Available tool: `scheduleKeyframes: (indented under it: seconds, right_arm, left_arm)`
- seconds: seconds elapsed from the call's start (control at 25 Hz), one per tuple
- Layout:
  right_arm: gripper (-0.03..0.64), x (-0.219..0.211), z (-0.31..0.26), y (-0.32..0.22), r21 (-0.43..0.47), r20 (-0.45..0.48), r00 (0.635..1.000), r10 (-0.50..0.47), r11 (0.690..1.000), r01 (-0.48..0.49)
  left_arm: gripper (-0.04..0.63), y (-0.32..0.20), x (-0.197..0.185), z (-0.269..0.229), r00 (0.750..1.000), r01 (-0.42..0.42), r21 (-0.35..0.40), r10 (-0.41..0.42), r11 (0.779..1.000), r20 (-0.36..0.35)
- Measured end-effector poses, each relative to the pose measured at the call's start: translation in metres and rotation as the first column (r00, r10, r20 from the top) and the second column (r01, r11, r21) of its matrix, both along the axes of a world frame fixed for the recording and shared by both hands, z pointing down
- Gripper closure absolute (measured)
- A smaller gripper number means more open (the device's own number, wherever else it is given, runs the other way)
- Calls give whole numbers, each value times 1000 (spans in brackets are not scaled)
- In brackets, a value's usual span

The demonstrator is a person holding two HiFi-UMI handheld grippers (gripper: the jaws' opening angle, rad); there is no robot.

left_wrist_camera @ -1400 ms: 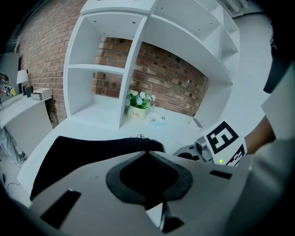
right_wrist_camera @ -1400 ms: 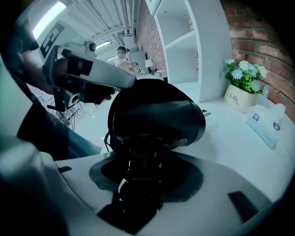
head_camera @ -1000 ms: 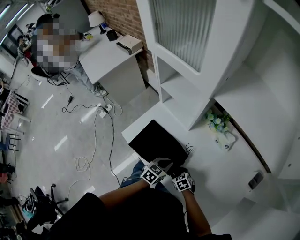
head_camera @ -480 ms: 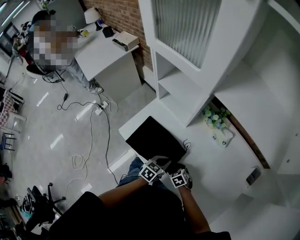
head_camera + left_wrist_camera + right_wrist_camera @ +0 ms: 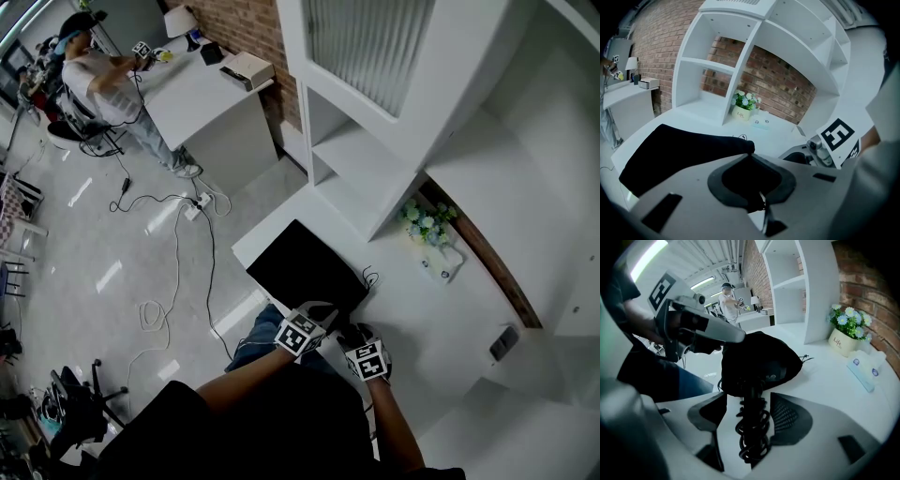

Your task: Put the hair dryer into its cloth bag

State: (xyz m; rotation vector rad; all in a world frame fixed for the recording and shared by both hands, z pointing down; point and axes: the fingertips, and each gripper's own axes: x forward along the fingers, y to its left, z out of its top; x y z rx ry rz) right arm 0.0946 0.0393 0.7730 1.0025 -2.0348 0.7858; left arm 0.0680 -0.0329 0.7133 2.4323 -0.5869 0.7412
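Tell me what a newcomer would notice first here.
The black cloth bag lies on the white counter, its edge pinched in the left gripper. A coiled black cord stands between the jaws of the right gripper, which have just been opening and do not press on it. A small pot of flowers sits further back by the shelves.

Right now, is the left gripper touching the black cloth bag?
Touching. The left gripper view shows the left gripper with its jaws closed on the edge of the black cloth bag, fabric pinched between them.
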Motion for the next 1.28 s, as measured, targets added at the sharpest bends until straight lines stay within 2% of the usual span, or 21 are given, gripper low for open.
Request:
scheduleKeyframes:
  seconds: [0.16, 0.28, 0.36, 0.52, 0.64, 0.84, 1.28]
  right_arm:
    - [319, 12, 26, 21, -38, -62, 998, -7, 999, 5]
    - [324, 16, 42, 34, -104, -112, 994, -16, 995, 5]
    - [351, 19, 48, 38, -121, -149, 988, -36, 992, 18]
    - [387, 19, 52, 40, -92, -183, 978, -97, 992, 81]
    - [408, 15, 46, 40, -81, -169, 979, -117, 991, 105]
    - [411, 12, 32, 28, -41, -165, 978, -131, 991, 126]
    - [411, 3, 19, 2, -21, -176, 964, -197, 980, 196]
  left_arm:
    - [563, 5, 2, 3, 1000, -15, 2, 15, 1000, 5]
    - [563, 7, 2, 2, 1000, -23, 0, 23, 1000, 10]
    - [563, 7, 1, 1, 1000, -22, -4, 22, 1000, 11]
    - [563, 8, 1, 1, 1000, -23, -5, 23, 1000, 12]
    - [563, 9, 2, 3, 999, -34, -6, 34, 999, 16]
    - [563, 8, 3, 4, 999, -37, -6, 37, 999, 17]
    - [563, 9, 8, -3, 998, -56, 13, 56, 998, 5]
